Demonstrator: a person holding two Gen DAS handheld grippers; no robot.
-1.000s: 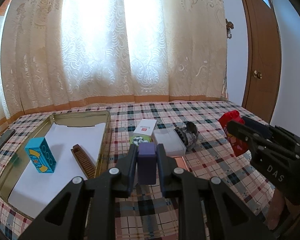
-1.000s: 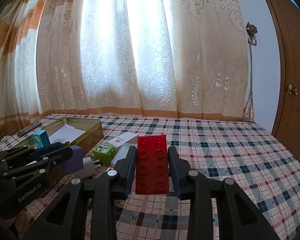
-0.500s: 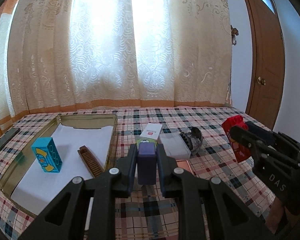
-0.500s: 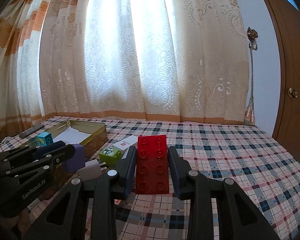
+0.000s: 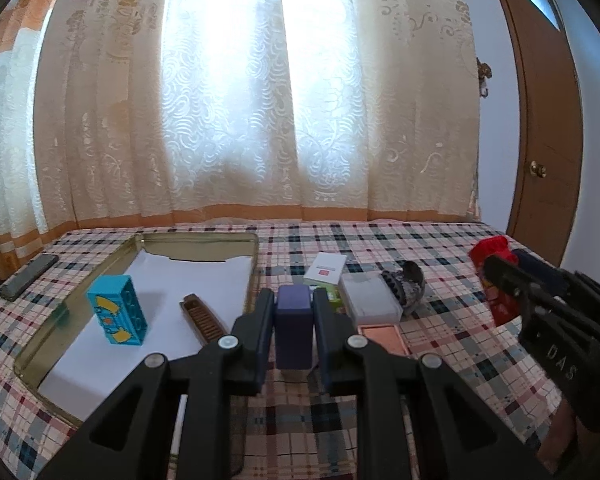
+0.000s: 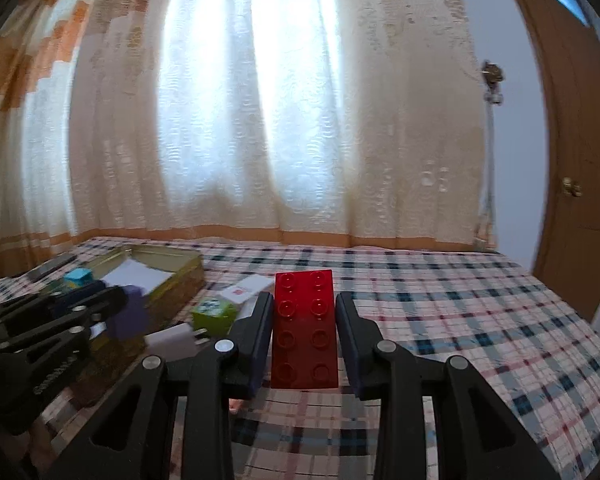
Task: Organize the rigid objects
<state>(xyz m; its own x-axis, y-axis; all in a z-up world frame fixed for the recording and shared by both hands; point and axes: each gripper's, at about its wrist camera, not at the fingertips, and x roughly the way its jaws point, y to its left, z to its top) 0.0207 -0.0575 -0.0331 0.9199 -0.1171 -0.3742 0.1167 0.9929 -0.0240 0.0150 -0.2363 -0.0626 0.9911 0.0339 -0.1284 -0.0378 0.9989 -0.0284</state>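
Note:
My left gripper [image 5: 294, 312] is shut on a purple block [image 5: 294, 328] and holds it above the plaid cloth, just right of a gold tin tray [image 5: 196, 240] lined with white paper. A blue brick [image 5: 118, 310] and a brown comb [image 5: 202, 318] are in the tray. My right gripper [image 6: 304, 320] is shut on a red studded brick [image 6: 304, 328], held above the cloth. In the left wrist view the right gripper [image 5: 500, 276] and its red brick [image 5: 492, 252] show at the right. In the right wrist view the left gripper [image 6: 116, 300] shows at the left.
A white card box [image 5: 326, 270], a green box [image 5: 334, 296], a white case [image 5: 370, 300], a grey knitted item [image 5: 406, 286] and a pink card [image 5: 382, 336] lie on the cloth. A dark remote [image 5: 30, 276] lies far left. A white plug [image 6: 176, 340] lies near the green box [image 6: 214, 312].
Both grippers have risen and tilted up a little with their bricks still held. The table objects have not moved.

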